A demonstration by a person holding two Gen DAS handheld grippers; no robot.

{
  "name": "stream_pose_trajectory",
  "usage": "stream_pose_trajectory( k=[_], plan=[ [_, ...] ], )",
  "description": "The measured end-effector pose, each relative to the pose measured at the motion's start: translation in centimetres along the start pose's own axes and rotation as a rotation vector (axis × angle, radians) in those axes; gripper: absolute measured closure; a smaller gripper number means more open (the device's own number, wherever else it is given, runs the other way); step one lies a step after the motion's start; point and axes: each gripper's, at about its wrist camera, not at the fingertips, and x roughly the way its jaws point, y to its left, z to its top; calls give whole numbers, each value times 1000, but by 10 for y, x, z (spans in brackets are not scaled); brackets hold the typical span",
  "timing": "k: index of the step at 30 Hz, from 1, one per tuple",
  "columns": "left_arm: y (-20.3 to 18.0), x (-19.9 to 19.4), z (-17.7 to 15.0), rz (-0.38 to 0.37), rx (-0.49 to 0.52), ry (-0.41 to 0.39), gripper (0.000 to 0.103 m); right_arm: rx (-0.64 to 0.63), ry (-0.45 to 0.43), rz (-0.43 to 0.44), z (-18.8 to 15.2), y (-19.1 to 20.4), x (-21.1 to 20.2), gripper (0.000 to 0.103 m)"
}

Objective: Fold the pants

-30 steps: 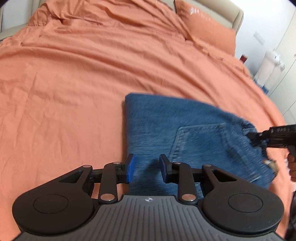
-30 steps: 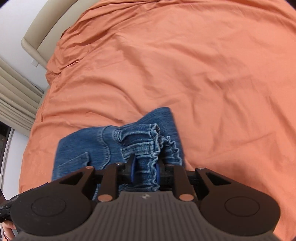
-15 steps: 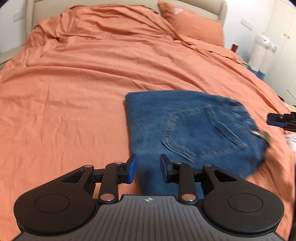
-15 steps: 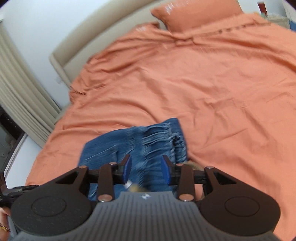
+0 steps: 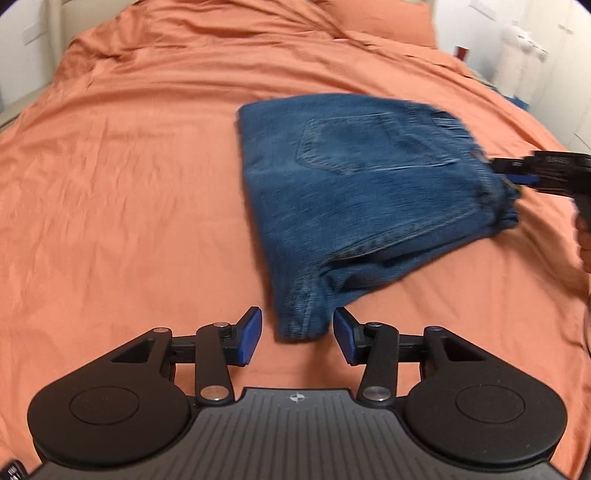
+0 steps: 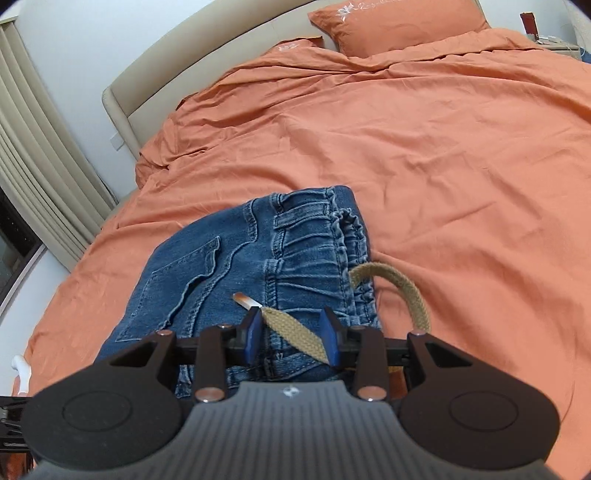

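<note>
Blue denim pants (image 5: 365, 192) lie folded in a compact stack on the orange bed, back pocket up. My left gripper (image 5: 297, 336) is open, its jaws standing either side of the stack's near corner without closing on it. My right gripper (image 6: 291, 338) is open at the elastic waistband end (image 6: 317, 251), low over the denim. A tan drawstring (image 6: 295, 334) with a metal tip lies across the gap between its jaws. The right gripper also shows in the left wrist view (image 5: 532, 175) at the waistband edge.
The orange duvet (image 5: 129, 166) covers the whole bed, with pillows (image 6: 399, 22) and a beige headboard (image 6: 155, 74) at the far end. Curtains (image 6: 40, 177) hang left of the bed. A white cat tree (image 5: 517, 62) and wardrobe stand on the right.
My right gripper let go of the waistband and opened; the pants now rest flat. My left gripper drew back to the stack's near corner and opened wider.
</note>
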Motion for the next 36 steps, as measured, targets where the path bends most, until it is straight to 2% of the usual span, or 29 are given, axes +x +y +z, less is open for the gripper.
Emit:
stream_pose_trajectory(
  k=[1,2,3,8,9,11,14,16,25,28,30,31,34,36],
  plan=[
    [2,3,1,10,-16,-1,63,-11,0,-4,0,1,0,71],
    [4,5,4,-9,-21,9,77,-25,1,-9,0,3,0,71],
    [4,2,5,-23,-10,14,83,-31,2,-11,-1,3,0,71],
    [-23,-18,10,73,263,5,90,-41,33,-37,-1,1,2,70],
    [-25,-16,8,85,294,20,91,-49,42,-49,-2,2,3,66],
    [-20,0,5,85,295,75,91,-87,66,-68,-4,4,7,66],
    [-16,25,-9,71,292,129,92,-199,87,-108,-11,14,14,66],
    [-13,30,-12,66,259,128,91,-251,90,-130,-16,18,19,66],
    [0,11,-8,6,184,161,88,-253,61,-162,-18,21,17,65],
    [-1,-4,-6,-10,189,135,78,-274,43,-172,-19,26,9,63],
    [4,-16,-1,-32,171,102,72,-289,45,-181,-17,30,1,51],
    [7,-23,2,-42,159,81,69,-292,49,-178,-15,31,-4,48],
    [20,-42,18,-79,94,18,64,-295,49,-164,-9,34,-26,44],
    [29,-49,34,-106,32,-21,60,-291,54,-152,-3,34,-39,37]
  ],
)
